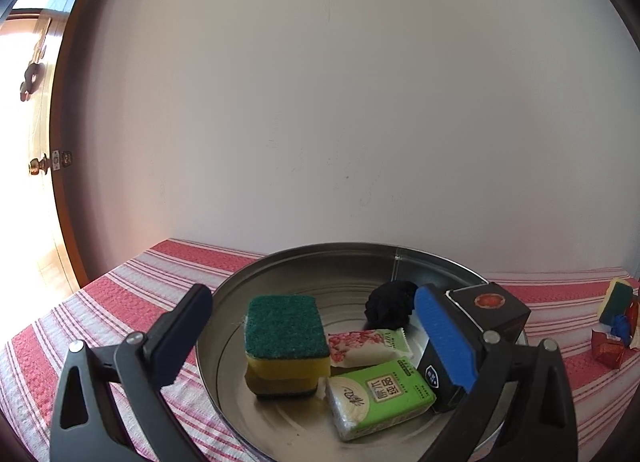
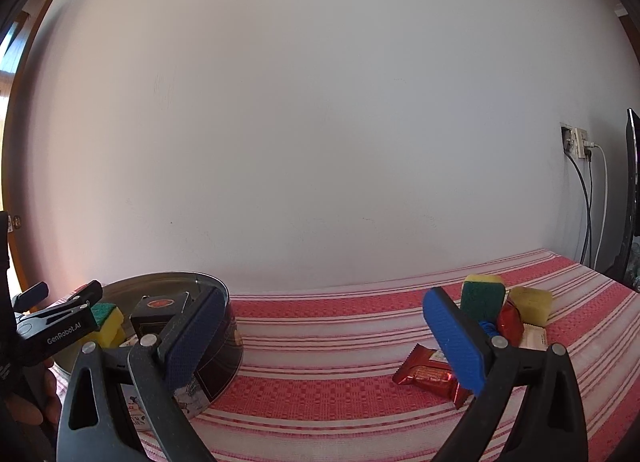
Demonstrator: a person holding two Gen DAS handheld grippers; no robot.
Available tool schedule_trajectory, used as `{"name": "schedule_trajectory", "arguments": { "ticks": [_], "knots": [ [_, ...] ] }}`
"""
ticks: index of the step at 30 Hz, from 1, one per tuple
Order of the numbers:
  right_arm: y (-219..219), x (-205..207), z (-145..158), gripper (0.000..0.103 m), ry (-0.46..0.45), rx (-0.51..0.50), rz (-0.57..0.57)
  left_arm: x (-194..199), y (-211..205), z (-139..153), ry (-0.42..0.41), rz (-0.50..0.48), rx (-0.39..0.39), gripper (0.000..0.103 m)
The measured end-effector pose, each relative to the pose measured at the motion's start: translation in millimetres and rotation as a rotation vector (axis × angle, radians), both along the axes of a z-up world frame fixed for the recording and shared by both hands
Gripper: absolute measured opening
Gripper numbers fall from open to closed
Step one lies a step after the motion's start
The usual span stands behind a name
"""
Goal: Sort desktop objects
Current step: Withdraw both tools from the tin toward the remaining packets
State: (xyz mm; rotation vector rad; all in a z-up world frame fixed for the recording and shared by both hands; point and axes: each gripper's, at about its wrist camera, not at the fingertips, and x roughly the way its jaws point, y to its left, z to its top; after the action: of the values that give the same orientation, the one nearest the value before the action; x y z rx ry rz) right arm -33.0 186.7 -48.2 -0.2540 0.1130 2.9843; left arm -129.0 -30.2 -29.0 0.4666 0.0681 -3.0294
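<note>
A round metal tin (image 1: 344, 258) holds a green-topped yellow sponge (image 1: 284, 326) stacked on another sponge, a pink snack pack (image 1: 368, 346), a green tissue pack (image 1: 380, 394), a black box (image 1: 496, 310) and a black crumpled lump (image 1: 390, 304). My left gripper (image 1: 314, 314) hangs open over the tin, its fingers apart on either side of the sponge without touching it. My right gripper (image 2: 324, 302) is open above bare striped cloth, between the tin (image 2: 224, 346) and a pile to the right. There a red snack wrapper (image 2: 428, 376) lies by a green-faced sponge (image 2: 482, 296) and a yellow sponge (image 2: 530, 302).
A red-and-white striped cloth (image 2: 320, 362) covers the table, which ends at a pale wall. The left gripper (image 2: 60, 318) shows over the tin in the right wrist view. A wall socket with cables (image 2: 576, 142) and a dark screen edge (image 2: 632, 190) are far right. A door (image 1: 36, 166) stands far left.
</note>
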Motion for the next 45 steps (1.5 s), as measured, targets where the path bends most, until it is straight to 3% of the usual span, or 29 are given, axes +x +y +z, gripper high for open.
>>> {"name": "schedule_trajectory", "arguments": {
  "ticks": [16, 30, 37, 45],
  "knots": [
    [39, 21, -4, 0.101, -0.002, 0.029, -0.072, 32, 52, -1, 0.006, -0.102, -0.057, 0.102],
    [104, 31, -4, 0.101, 0.014, 0.059, -0.195, 45, 114, -2, -0.009, -0.216, -0.084, 0.102],
    [142, 37, -2, 0.101, 0.019, 0.054, -0.267, 42, 160, -6, -0.057, -0.344, -0.107, 0.102],
    [181, 42, 0, 0.101, 0.031, 0.046, -0.334, 32, 231, -17, -0.175, -0.489, -0.132, 0.102]
  ]
}}
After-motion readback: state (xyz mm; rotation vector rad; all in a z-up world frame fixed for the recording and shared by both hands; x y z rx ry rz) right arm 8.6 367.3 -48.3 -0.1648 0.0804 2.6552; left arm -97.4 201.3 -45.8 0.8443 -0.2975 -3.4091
